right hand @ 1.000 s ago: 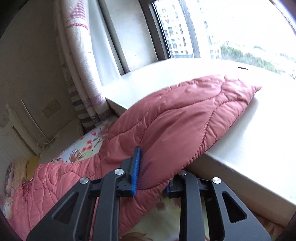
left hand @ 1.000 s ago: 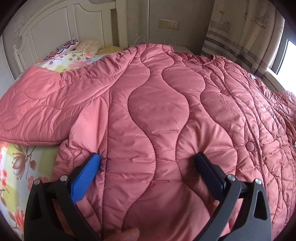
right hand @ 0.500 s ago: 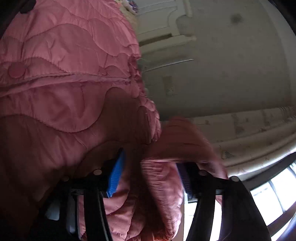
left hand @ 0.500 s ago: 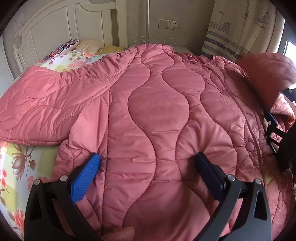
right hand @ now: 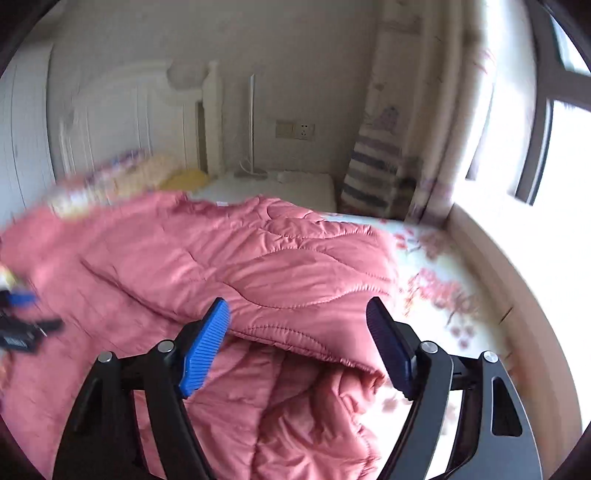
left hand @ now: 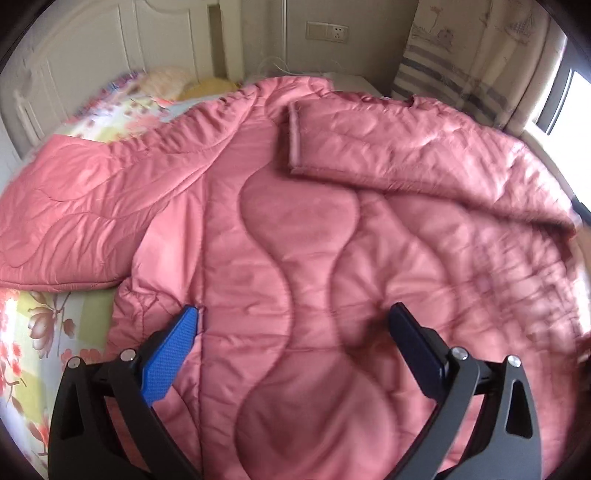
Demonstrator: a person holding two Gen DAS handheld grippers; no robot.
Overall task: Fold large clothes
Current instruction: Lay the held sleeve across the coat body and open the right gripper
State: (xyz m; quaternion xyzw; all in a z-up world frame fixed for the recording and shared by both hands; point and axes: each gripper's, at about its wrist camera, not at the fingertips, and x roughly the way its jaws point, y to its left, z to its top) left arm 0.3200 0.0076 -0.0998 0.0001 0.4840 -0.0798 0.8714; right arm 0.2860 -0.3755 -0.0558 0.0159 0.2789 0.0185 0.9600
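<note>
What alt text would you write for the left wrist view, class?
A pink quilted coat lies spread on a floral bed, one sleeve folded across its body. The open left gripper presses on its near hem.

Home bedroom: bed (left hand: 44, 332), headboard (left hand: 92, 55), curtained window (right hand: 546, 147).

A floral-printed bedsheet (right hand: 436, 291) is spread over the bed. A white panelled headboard (left hand: 110, 55) is seen at the bed's far edge, with a yellow pillow (right hand: 184, 179) against it. A striped, patterned curtain (left hand: 461, 62) is hung beside the window (right hand: 554, 129). A wall socket (left hand: 327, 32) is mounted between headboard and curtain.
</note>
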